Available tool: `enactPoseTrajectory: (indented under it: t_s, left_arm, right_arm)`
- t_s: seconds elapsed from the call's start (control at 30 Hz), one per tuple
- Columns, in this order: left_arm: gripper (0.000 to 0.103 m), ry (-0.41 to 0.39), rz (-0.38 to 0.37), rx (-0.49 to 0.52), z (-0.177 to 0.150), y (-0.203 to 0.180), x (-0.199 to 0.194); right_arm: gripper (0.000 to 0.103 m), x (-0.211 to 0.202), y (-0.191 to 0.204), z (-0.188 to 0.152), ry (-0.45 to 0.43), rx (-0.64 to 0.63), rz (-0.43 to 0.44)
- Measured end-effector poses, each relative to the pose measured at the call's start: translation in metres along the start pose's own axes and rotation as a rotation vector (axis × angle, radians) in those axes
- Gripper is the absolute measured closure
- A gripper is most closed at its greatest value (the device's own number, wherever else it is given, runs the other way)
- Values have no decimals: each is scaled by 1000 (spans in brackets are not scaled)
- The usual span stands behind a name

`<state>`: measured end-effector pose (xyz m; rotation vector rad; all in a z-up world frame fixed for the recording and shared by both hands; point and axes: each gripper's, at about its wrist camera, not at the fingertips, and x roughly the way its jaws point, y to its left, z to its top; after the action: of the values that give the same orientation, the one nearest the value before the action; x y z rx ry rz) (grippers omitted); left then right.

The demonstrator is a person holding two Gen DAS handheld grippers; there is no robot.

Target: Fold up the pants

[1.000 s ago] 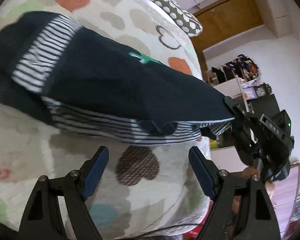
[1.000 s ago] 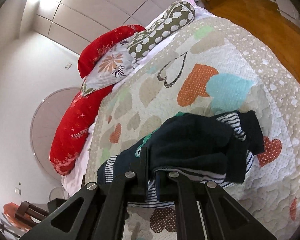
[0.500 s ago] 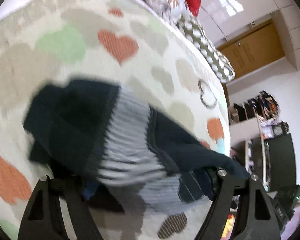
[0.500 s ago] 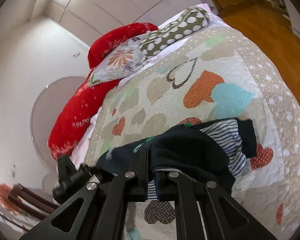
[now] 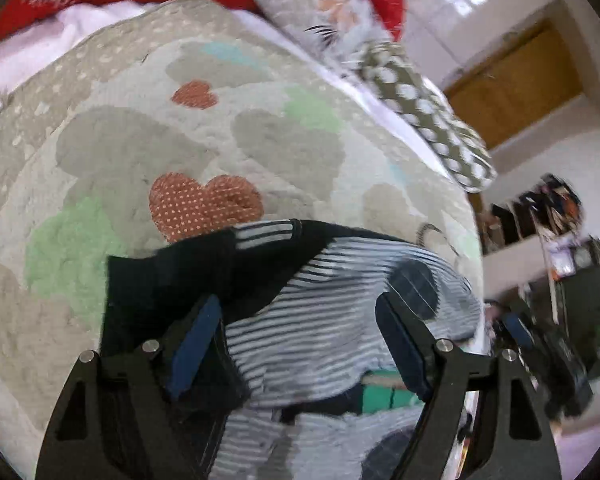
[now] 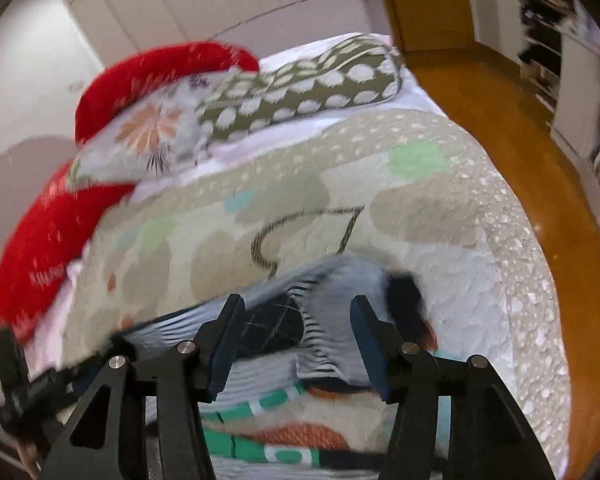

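Item: pants (image 5: 332, 320), dark navy with white-striped panels and a green printed band. We find them bunched on the quilt (image 5: 148, 148), at 6 o'clock in both wrist views, the striped inner side turned up. In the left wrist view the dark part lies toward 9 o'clock and the striped part toward 3 o'clock.

Item: left gripper (image 5: 300, 340). We record its jaws as spread wide, blue pads standing either side of the striped cloth and pinching none of it.

Item: right gripper (image 6: 296, 336). Jaws likewise spread wide, the pants (image 6: 324, 296) lying between and below the pads; whether the pads touch the cloth we cannot tell, as the frame is blurred.

Item: quilt, beige with heart patches.

Item: red pillow (image 6: 156, 68), floral pillow (image 6: 148, 132) and spotted olive bolster (image 6: 300, 88), at 11 to 12 o'clock in the right wrist view.

Item: wooden floor (image 6: 500, 120), at 2 o'clock.
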<state>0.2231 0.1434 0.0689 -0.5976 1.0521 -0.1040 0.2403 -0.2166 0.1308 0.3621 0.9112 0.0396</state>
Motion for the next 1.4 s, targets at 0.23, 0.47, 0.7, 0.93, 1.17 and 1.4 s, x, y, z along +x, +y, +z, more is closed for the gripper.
enactPoseTrajectory:
  t_s: [0.23, 0.47, 0.7, 0.93, 1.17, 1.4]
  left_arm:
    - [23, -44, 22, 63, -35, 18, -39]
    - [23, -67, 57, -51, -78, 60, -61]
    - [23, -110, 146, -41, -91, 81, -67]
    - [23, -82, 183, -29, -109, 86, -63]
    - [15, -27, 114, -2, -116, 77, -33]
    - [82, 19, 231, 66, -105, 47, -7]
  right_arm:
    - [39, -7, -21, -11, -52, -74, -113]
    - [82, 59, -57, -17, 99, 172, -25]
    - [94, 13, -57, -35, 21, 180, -60]
    - [58, -28, -85, -62, -8, 183, -18]
    - [39, -95, -121, -132, -57, 124, -19]
    - [40, -64, -114, -159, 7, 118, -7]
